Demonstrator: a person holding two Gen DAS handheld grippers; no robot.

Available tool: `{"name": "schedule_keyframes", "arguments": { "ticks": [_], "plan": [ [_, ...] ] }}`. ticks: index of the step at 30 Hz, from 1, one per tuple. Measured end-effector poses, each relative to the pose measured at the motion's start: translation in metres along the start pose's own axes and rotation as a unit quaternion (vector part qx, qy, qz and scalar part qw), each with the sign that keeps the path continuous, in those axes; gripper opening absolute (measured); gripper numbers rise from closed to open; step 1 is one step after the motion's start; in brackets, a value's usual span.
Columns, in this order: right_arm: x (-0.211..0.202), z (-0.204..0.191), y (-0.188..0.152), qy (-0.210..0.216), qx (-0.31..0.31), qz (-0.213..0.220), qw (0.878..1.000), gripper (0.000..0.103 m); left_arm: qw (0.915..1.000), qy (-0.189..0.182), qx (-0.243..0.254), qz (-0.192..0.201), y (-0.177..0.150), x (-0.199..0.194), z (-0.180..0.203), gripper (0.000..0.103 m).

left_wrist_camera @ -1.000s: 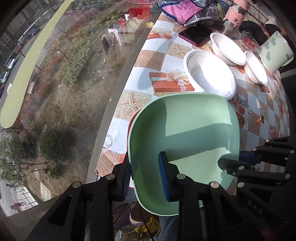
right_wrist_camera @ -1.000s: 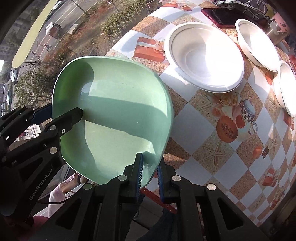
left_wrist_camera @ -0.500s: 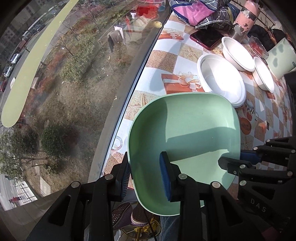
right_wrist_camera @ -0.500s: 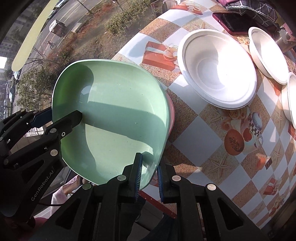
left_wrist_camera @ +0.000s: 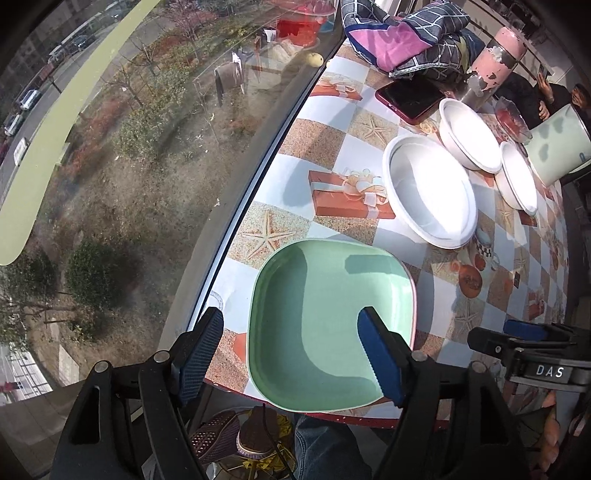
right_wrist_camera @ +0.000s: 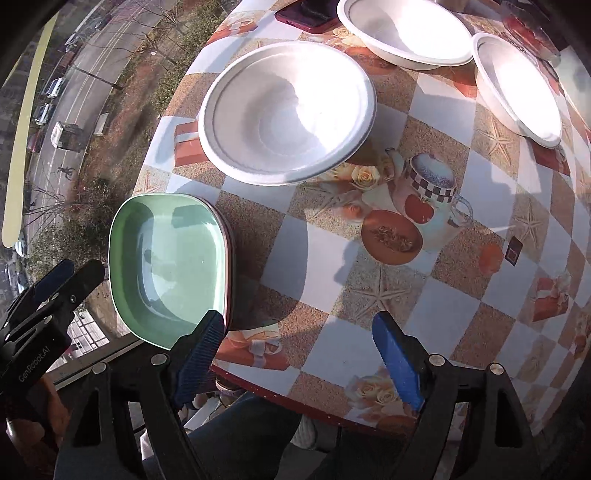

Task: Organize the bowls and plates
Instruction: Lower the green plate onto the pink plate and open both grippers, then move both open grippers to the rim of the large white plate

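A green square plate [left_wrist_camera: 325,317] rests on a pink plate at the table's near left corner; it also shows in the right wrist view [right_wrist_camera: 166,258], with the pink rim [right_wrist_camera: 229,251] beneath it. My left gripper [left_wrist_camera: 291,350] is open above it, holding nothing. My right gripper [right_wrist_camera: 299,354] is open and empty, to the right of the plate. A large white bowl [left_wrist_camera: 430,188] [right_wrist_camera: 288,107] sits beyond, with two smaller white bowls [left_wrist_camera: 469,136] [left_wrist_camera: 517,177] behind it.
The patterned table [right_wrist_camera: 369,266] ends at a window sill [left_wrist_camera: 236,221] on the left. A phone [left_wrist_camera: 410,98], folded cloth [left_wrist_camera: 402,33], pink flask [left_wrist_camera: 495,62] and pale green pot [left_wrist_camera: 557,147] stand at the back.
Both grippers have let go of the green plate, opened and drawn back. The plate now lies on the pink plate at the table corner.
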State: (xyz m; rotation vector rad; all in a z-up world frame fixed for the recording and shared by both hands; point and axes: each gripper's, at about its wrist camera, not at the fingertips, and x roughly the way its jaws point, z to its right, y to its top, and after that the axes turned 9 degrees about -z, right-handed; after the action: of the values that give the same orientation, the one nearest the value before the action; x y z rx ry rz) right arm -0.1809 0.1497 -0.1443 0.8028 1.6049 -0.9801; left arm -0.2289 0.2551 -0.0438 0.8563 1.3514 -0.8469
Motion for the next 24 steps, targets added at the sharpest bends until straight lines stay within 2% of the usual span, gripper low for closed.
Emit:
{"name": "schedule_keyframes", "arguments": {
  "ticks": [3,7,14,17,24],
  "plan": [
    [0.003,0.032,-0.006,0.014,0.055,-0.006,0.998,0.084,0.9994,-0.001,0.034,0.004,0.006,-0.001,0.018,0.078],
    [-0.002,0.059,-0.012,0.026,0.094,0.001,0.995,0.084,0.9980,-0.004,0.063,0.005,0.018,0.000,0.033,0.078],
    [-0.007,0.074,-0.018,0.028,0.113,0.012,0.993,0.084,0.9958,-0.010,0.091,-0.005,0.037,0.003,0.047,0.078],
    [-0.014,0.068,-0.016,0.019,0.114,0.015,0.993,0.084,0.9947,-0.007,0.103,-0.010,0.046,0.004,0.054,0.078],
    [-0.022,0.075,0.011,0.028,0.118,0.018,0.992,0.084,0.9935,0.008,0.113,-0.015,0.073,0.010,0.069,0.078]
  ]
}}
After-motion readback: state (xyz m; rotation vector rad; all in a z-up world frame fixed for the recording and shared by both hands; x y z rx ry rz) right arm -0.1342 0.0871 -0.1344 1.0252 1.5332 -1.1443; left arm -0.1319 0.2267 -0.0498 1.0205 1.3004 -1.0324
